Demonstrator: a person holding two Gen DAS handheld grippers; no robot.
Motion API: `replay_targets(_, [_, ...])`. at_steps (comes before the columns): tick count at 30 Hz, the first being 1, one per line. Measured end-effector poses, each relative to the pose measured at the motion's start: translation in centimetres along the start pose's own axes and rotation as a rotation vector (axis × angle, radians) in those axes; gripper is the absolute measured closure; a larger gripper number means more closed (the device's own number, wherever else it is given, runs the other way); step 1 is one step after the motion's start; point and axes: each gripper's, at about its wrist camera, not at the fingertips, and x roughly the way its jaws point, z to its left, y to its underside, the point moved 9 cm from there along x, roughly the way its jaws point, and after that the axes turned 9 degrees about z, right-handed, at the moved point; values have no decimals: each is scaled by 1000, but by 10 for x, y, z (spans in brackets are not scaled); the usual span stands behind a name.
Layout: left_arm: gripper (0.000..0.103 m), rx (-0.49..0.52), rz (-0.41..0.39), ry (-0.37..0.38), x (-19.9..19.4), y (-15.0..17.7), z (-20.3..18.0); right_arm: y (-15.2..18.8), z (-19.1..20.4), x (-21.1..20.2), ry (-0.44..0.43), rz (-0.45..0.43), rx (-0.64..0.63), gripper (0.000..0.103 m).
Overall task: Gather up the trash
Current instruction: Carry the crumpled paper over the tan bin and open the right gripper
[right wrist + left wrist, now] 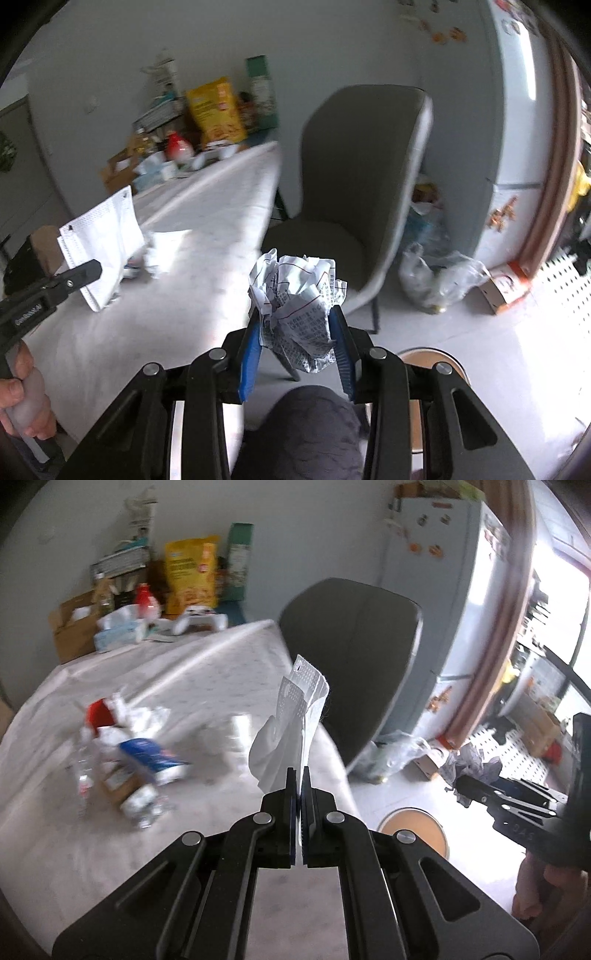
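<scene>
Left wrist: white packet point(295, 716) upright lengthwise.

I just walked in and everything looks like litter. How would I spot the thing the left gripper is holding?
Find the grey chair beside the white-clothed table. In front of it the left gripper pinches a flat white packet with a dotted, hole-punched top. Unlike the table's bottles and crumpled paper, it stands upright, uncrumpled.

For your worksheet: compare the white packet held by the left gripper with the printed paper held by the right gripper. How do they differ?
The white packet is flat and mostly plain white with dotted edges; the printed paper is crumpled into a ball and covered in text. The left gripper has its jaws almost touching, pinching the thin packet; the right gripper has its jaws spread around the bulky paper. Both stick up from between the jaws, lifted clear of the table.
</scene>
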Motion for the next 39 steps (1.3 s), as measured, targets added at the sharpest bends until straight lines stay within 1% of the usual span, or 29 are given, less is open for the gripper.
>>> replay_targets(5, [100,56,38,38,23,-6,-39,11,-44,8,40,15,70,67])
replay_targets(11, [100,75,77,65,50,-10,-75,27,-97,26,72,48,162,67])
replay_targets(15, [100,90,119,99,72,-8,-98,32,-122,44,81,76,212,67])
replay_targets(16, [100,95,126,109,75,-8,-103,33,-125,47,76,78,218,65])
replay_targets(17, [100,105,135,114,80,-8,-109,34,-129,49,76,77,230,59])
replay_targets(18, [100,115,144,118,84,-8,-114,35,-133,49,72,69,244,47])
replay_targets(19, [100,120,149,122,86,-8,-117,36,-136,48,69,59,254,41])
replay_targets(20, [100,128,158,128,90,-8,-123,37,-140,47,71,46,265,32])
replay_targets(21, [100,136,165,133,93,-8,-128,39,-145,45,77,41,277,30])
replay_targets(27, [100,192,217,178,111,-1,-163,49,-179,35,91,34,354,30])
replay_targets(32, [100,244,288,227,134,14,-201,57,-216,15,130,4,428,27])
replay_targets(39, [100,291,396,278,169,36,-245,76,-257,0,183,-6,493,27])
